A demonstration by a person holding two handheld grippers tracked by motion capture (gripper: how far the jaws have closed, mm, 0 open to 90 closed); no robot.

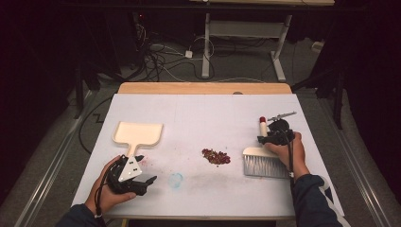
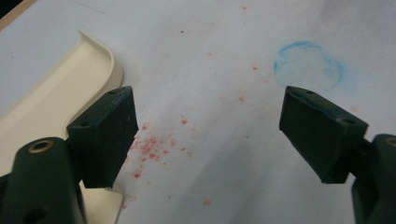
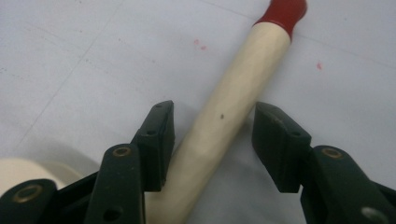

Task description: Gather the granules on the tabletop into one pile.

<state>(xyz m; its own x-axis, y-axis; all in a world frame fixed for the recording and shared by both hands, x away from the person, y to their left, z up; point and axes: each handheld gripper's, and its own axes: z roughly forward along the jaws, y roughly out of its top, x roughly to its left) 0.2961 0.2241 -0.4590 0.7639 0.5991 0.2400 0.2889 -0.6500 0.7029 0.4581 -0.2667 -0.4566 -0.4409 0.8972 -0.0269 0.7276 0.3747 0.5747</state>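
Nearest, the left gripper (image 1: 142,182) hovers with jaws wide apart beside the cream dustpan (image 1: 138,134), holding nothing. Farther over, the right gripper (image 3: 212,140) straddles the hand brush's handle (image 3: 243,88), jaws apart, not yet clamped. Close squarely mid-handle, then sweep toward the red crumb pile (image 1: 216,156) mid-tabletop (image 1: 208,109).

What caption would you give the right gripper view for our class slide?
Right gripper, jaws open, straddling the brush handle with its red tip on the white table.
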